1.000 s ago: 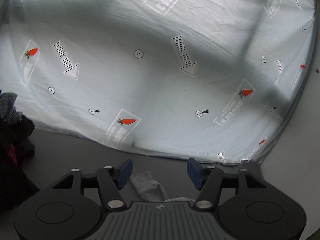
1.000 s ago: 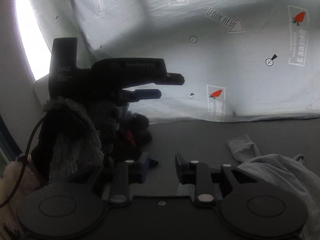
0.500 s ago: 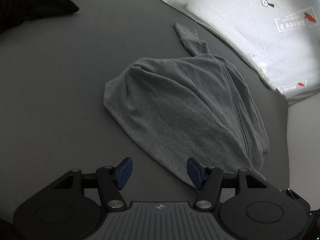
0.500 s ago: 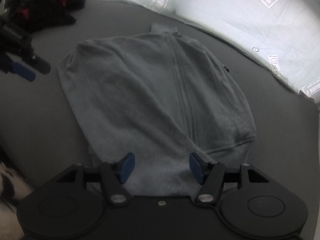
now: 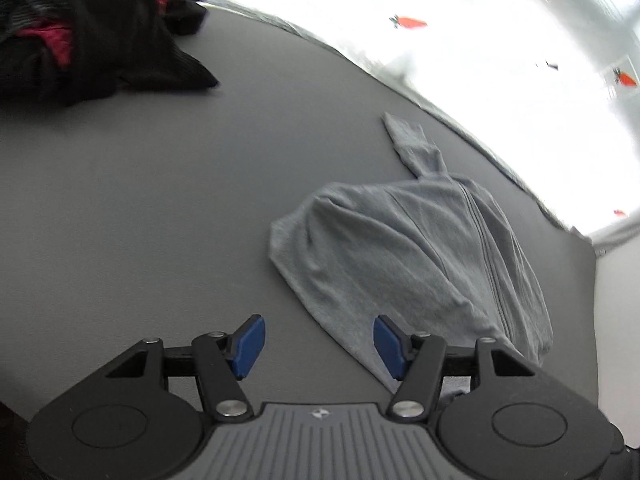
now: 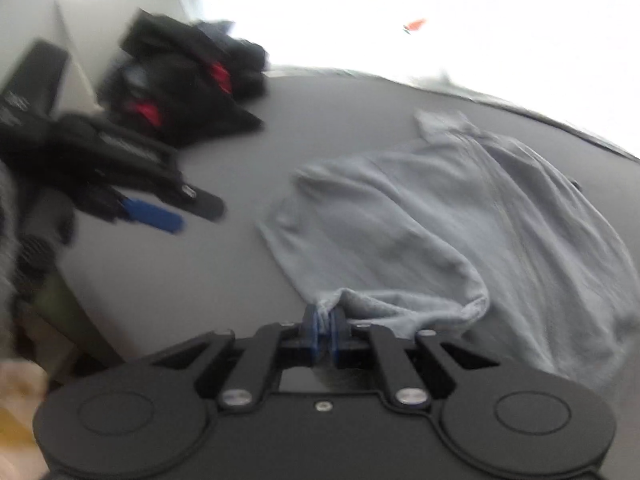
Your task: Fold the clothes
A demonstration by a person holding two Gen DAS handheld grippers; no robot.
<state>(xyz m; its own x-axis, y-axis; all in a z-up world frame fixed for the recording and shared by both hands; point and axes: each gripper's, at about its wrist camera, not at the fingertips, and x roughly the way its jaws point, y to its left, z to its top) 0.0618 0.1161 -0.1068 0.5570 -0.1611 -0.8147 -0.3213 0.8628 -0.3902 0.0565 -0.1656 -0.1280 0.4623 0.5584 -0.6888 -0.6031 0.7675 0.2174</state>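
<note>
Dark grey tabletop (image 5: 160, 208). At 10 o'clock, heap of black and red clothes (image 5: 92, 28). Left gripper (image 5: 316, 344) spread wide, empty. At 2 o'clock, grey garment (image 5: 408, 256), hem pinched in closed right gripper (image 6: 325, 330). Beyond, bright carrot-print sheet (image 5: 500, 40).

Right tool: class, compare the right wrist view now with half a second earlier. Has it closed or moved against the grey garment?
Yes. The right tool was open over the grey garment; it is now shut on the garment's near edge.
</note>
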